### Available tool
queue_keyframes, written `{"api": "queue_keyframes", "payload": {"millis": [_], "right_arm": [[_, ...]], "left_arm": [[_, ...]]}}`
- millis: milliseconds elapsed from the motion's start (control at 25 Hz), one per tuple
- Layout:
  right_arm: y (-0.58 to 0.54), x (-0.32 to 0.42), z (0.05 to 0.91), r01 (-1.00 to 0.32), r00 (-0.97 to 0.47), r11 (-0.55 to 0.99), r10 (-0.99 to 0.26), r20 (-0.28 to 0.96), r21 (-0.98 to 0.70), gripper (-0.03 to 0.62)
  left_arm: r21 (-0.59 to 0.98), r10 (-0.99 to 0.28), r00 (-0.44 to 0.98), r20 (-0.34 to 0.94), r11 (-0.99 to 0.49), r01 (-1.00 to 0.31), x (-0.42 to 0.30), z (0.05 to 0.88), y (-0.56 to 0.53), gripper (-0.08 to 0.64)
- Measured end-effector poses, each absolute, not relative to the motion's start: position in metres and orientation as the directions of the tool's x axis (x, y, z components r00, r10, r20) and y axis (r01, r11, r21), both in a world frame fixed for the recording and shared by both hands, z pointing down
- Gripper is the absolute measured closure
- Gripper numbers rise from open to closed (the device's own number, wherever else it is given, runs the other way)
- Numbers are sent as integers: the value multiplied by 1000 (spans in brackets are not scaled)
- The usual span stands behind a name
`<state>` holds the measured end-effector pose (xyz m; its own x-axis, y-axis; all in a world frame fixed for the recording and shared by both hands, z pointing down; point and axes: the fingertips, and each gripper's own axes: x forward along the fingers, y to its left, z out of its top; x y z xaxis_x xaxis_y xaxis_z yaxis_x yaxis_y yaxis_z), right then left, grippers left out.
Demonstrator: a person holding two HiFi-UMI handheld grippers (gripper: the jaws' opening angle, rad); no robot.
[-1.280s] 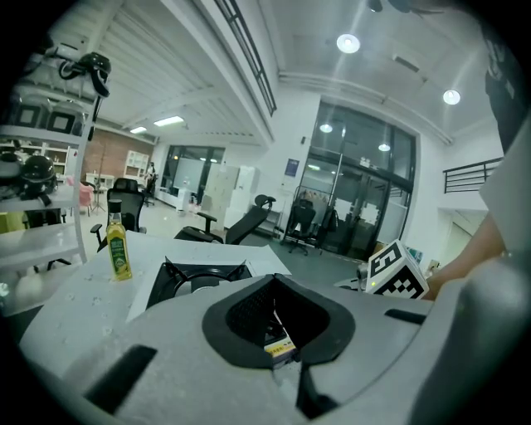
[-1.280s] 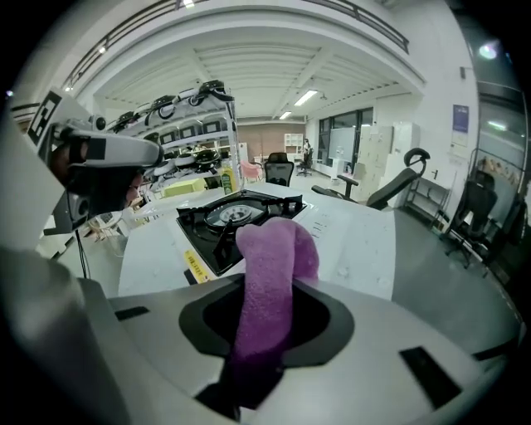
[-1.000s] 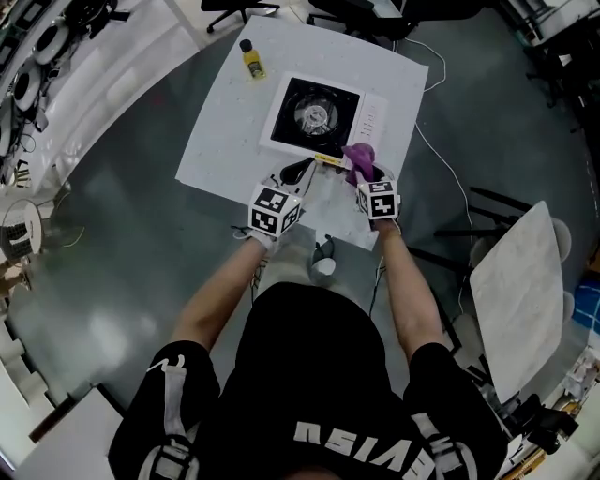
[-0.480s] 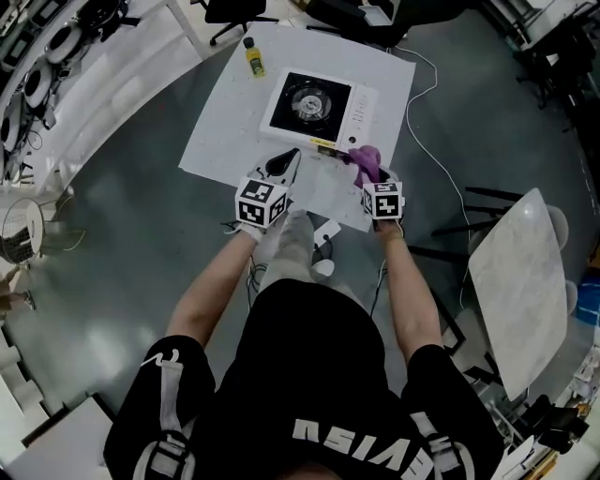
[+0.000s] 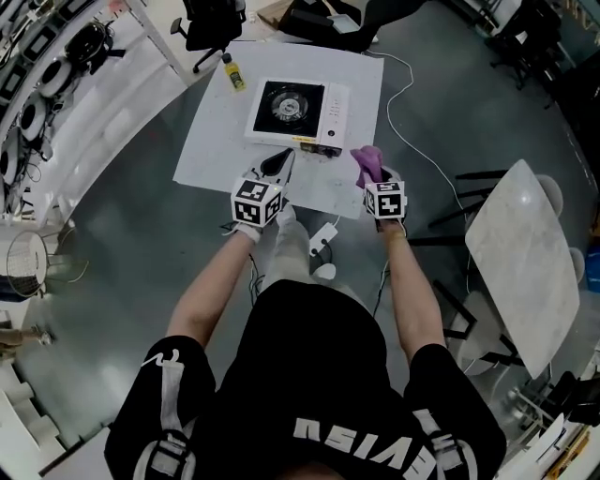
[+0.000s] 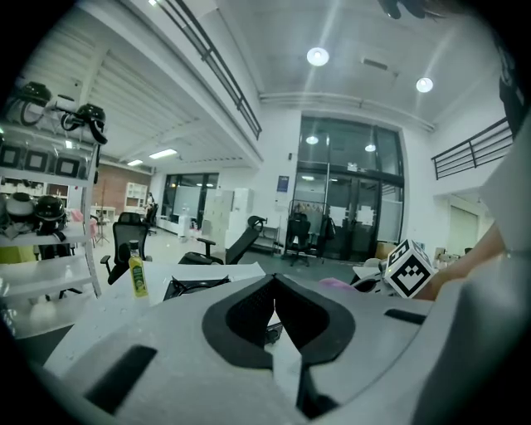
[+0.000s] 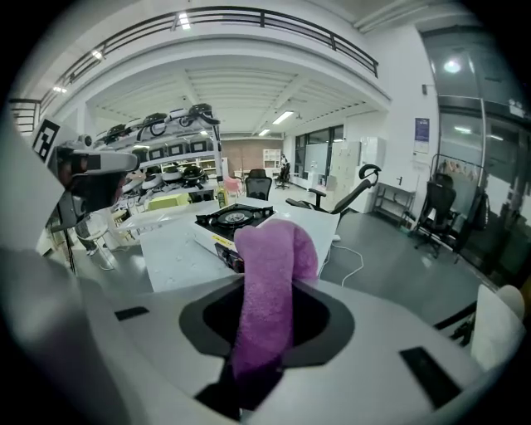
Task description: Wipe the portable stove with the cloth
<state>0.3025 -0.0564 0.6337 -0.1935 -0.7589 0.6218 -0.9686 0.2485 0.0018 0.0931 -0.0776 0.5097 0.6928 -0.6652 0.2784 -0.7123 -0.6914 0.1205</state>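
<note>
The portable stove [image 5: 291,108], white with a black burner top, sits at the far side of the white table [image 5: 216,131]. A purple cloth [image 5: 367,163] stands up out of my right gripper [image 5: 372,178], which is shut on it near the table's near right edge, apart from the stove. In the right gripper view the cloth [image 7: 270,282] hangs between the jaws, with the stove [image 7: 228,217] beyond it. My left gripper [image 5: 281,161] hovers over the table's near edge in front of the stove, pads meeting at the tips with nothing between them [image 6: 274,286].
A yellow bottle [image 5: 231,73] stands at the table's far left corner. A white cable [image 5: 412,103] trails over the floor to the right. A marble table [image 5: 520,272] stands at the right, shelving [image 5: 56,94] at the left, an office chair [image 5: 211,19] beyond.
Both grippers have drawn back from the stove's front edge toward the table's near edge and risen. The cloth came along in the right gripper, and the table sits farther off.
</note>
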Motion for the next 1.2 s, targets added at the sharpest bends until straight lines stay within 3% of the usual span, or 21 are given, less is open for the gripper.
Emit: {"api": "queue_keyframes", "payload": {"millis": [520, 1200], "right_arm": [[-68, 294, 657, -980, -159, 201, -725, 670, -15, 494], [-138, 219, 706, -992, -84, 127, -635, 768, -4, 494]], "left_arm": [[137, -595, 741, 310, -743, -655, 100, 528, -97, 551], [206, -534, 761, 368, -751, -627, 5, 568, -169, 551]]}}
